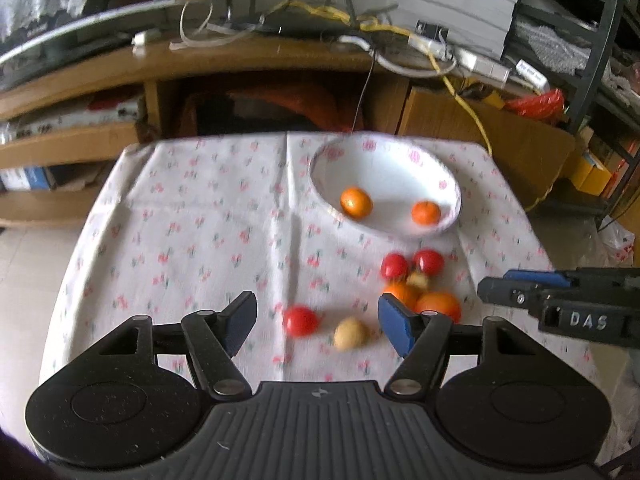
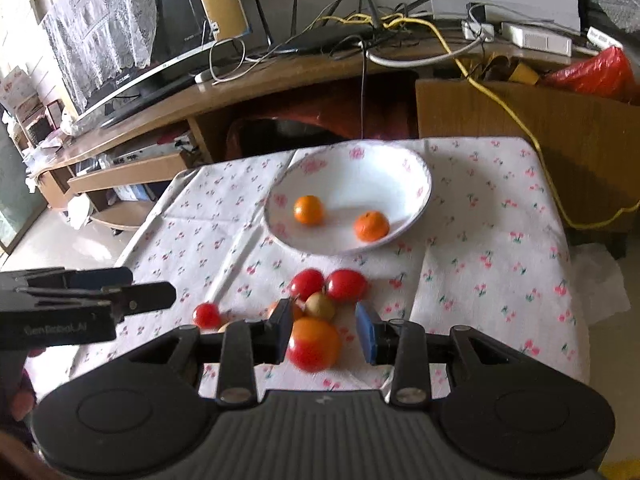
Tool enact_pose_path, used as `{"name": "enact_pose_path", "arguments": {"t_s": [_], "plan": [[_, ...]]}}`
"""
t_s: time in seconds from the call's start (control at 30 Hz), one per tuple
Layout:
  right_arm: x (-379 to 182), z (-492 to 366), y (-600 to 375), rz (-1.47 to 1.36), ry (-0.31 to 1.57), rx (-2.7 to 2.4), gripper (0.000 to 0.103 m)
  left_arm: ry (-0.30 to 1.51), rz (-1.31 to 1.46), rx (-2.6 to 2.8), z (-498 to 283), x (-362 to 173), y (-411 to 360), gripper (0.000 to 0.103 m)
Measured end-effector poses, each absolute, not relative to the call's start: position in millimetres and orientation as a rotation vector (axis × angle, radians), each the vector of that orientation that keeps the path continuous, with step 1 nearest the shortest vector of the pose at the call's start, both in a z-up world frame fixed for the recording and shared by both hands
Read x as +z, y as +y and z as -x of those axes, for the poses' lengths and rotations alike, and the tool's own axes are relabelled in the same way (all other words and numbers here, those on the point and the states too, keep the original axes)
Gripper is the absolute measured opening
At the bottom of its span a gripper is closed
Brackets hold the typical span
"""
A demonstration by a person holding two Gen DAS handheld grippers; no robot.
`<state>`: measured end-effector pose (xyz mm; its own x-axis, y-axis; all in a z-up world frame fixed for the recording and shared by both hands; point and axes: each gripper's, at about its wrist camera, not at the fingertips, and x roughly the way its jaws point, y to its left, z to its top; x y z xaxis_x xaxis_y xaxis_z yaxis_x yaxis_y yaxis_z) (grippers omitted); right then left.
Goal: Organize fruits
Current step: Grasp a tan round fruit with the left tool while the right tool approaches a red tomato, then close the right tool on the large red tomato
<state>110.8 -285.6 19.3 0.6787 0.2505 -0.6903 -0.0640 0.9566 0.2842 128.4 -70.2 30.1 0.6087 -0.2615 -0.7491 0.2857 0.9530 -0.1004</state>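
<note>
A white floral bowl (image 1: 384,176) (image 2: 360,176) at the far side of the cloth-covered table holds two oranges (image 1: 356,202) (image 2: 309,210). Nearer lies a cluster: two red tomatoes (image 1: 395,266) (image 2: 307,284), a small brown-yellow fruit (image 2: 320,307) and a large orange-red fruit (image 1: 438,306) (image 2: 314,344). My left gripper (image 1: 318,320) (image 2: 132,286) is open above a lone red tomato (image 1: 301,321) (image 2: 207,315) and a pale yellow fruit (image 1: 351,334). My right gripper (image 2: 325,334) (image 1: 492,290) straddles the orange-red fruit, with a gap at the right pad.
The cherry-print tablecloth (image 1: 192,216) ends at the table's edges on the left, right and far sides. Behind stands a wooden media bench (image 2: 280,68) with a monitor, a router and tangled cables. A cardboard box (image 2: 500,108) and a yellow cable (image 2: 520,120) are at the back right.
</note>
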Motion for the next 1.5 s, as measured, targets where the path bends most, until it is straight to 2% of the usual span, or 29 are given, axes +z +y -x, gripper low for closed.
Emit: {"name": "enact_pose_path", "arguments": {"t_s": [0.3,0.57,0.73,0.87,1.1,1.4,1.5], "plan": [[10.9,-98.1,-265.0,-0.218,0.866,0.211,0.052,0.991,-0.053,-0.303,-103.5,-5.5,-57.6,0.074],[5.3,-92.5,-258.7,-0.209,0.896,0.224,0.052,1.030,-0.142,-0.341,-94.3,-28.8,-73.5,0.072],[-0.3,-95.3,-262.9,-0.223,0.914,0.227,0.052,1.025,-0.172,-0.341,-92.0,-35.7,-75.5,0.062],[-5.4,-99.1,-266.7,-0.232,0.930,0.223,0.052,1.012,-0.185,-0.336,-91.0,-36.2,-75.7,0.061],[-9.4,-105.2,-270.1,-0.235,0.934,0.209,0.052,1.009,-0.191,-0.331,-88.1,-33.1,-76.0,0.035],[-14.9,-118.3,-269.3,-0.194,0.916,0.220,0.053,1.021,-0.157,-0.360,-90.3,-30.4,-75.7,0.035],[-14.9,-124.9,-262.9,-0.151,0.888,0.251,0.061,1.026,-0.150,-0.375,-90.6,-30.6,-77.6,0.035]]}}
